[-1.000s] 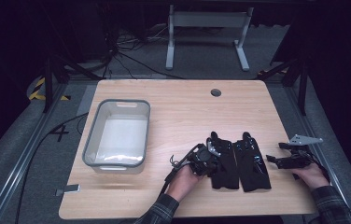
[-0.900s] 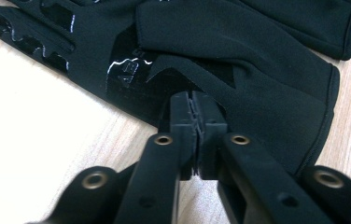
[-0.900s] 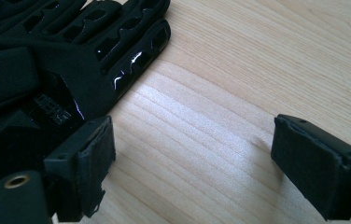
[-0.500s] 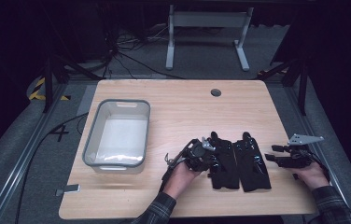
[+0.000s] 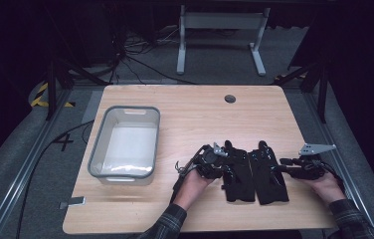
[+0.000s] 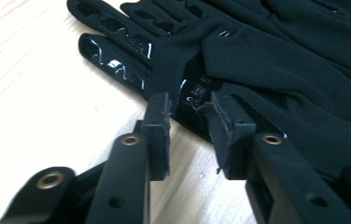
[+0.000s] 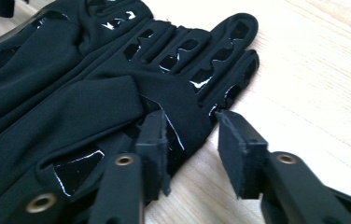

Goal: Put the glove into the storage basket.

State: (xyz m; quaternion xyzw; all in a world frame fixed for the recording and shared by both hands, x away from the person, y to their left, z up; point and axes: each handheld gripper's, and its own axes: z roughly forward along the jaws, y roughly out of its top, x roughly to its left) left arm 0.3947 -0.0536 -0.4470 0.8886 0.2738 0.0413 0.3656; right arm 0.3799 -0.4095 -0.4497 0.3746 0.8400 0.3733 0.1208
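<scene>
Now a grey bin (image 5: 125, 144) is sitting on the bench's (image 5: 190, 109) left, with a white bottom showing. Two black gloves (image 5: 254, 172) are lying side by side, fingers pointing away. Both the left hand-held gripper (image 5: 223, 158) and right hand-held gripper (image 5: 280, 163) are gaping at glove edges.

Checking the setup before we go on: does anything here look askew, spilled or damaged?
Nothing stands out. The two black fabric gloves lie flat, side by side on the wooden table; the clear plastic bin sits upright.
</scene>
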